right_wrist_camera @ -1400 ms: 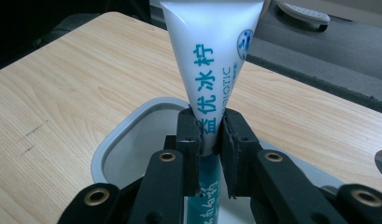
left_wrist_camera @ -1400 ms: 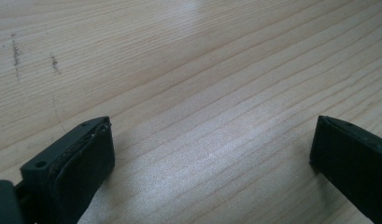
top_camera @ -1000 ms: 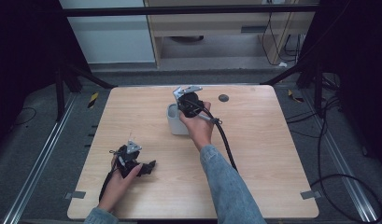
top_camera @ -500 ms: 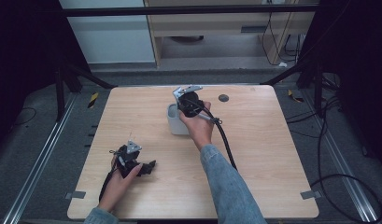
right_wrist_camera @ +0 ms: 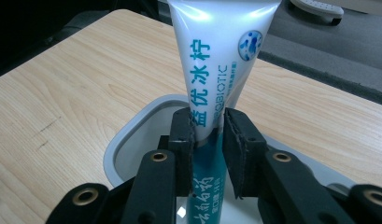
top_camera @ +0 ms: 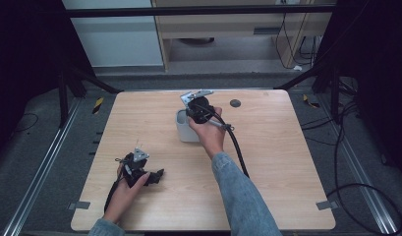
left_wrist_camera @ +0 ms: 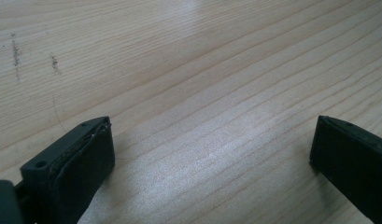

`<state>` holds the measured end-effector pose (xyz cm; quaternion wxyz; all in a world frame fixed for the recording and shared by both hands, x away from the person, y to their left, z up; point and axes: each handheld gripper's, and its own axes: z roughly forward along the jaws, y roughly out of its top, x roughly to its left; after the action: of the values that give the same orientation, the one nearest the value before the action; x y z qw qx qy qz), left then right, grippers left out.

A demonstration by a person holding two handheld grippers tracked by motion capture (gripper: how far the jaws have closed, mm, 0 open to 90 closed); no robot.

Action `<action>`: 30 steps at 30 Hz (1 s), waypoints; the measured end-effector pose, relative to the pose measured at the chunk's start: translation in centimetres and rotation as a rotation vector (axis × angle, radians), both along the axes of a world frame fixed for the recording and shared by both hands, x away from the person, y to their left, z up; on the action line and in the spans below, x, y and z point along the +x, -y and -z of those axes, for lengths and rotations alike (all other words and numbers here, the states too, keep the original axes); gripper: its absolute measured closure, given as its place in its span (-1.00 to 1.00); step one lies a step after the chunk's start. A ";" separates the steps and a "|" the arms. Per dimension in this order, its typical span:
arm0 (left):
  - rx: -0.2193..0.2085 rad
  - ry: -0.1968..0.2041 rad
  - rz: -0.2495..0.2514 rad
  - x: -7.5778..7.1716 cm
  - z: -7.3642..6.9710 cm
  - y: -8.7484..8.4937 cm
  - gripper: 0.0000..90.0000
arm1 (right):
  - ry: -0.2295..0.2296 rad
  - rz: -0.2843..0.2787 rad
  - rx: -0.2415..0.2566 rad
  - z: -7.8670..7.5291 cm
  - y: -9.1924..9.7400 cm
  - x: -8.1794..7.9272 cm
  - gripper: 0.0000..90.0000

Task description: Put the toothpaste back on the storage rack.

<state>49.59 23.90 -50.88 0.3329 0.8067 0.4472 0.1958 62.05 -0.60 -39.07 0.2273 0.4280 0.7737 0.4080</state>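
Observation:
A white and teal toothpaste tube (right_wrist_camera: 221,56) stands upright in a pale grey cup (right_wrist_camera: 118,144), wide crimped end up. My right gripper (right_wrist_camera: 208,116) has the tube between its pads, which touch it on both sides; the jaws have just been opening slightly. From the high view the right gripper (top_camera: 196,105) points down over the cup (top_camera: 181,132) at the table's middle back. My left gripper (top_camera: 157,176) lies low near the front left, jaws wide apart. In the left gripper view, the left gripper (left_wrist_camera: 212,149) has only bare wood between its jaws.
The wooden table (top_camera: 287,162) has a small dark round disc (top_camera: 235,103) at the back, right of the cup. The right gripper's black cable (top_camera: 238,147) trails across the table toward the front. Dark frame posts stand at both back corners.

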 end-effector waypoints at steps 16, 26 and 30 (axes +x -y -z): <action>-0.001 -0.001 -0.001 0.0 0.0 0.0 -1.00 | -0.001 -0.011 0.002 -0.1 0.0 -0.1 0.52; 0.001 0.000 0.000 0.0 0.0 0.0 -1.00 | 0.005 -0.020 -0.004 -0.4 0.1 -0.5 0.49; 0.000 0.000 0.000 0.0 0.0 0.0 -1.00 | 0.007 -0.025 -0.005 -0.6 0.2 -0.9 0.48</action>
<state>49.59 23.90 -50.88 0.3327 0.8067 0.4473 0.1959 61.20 -0.79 -38.46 0.2258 0.4162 0.7794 0.4103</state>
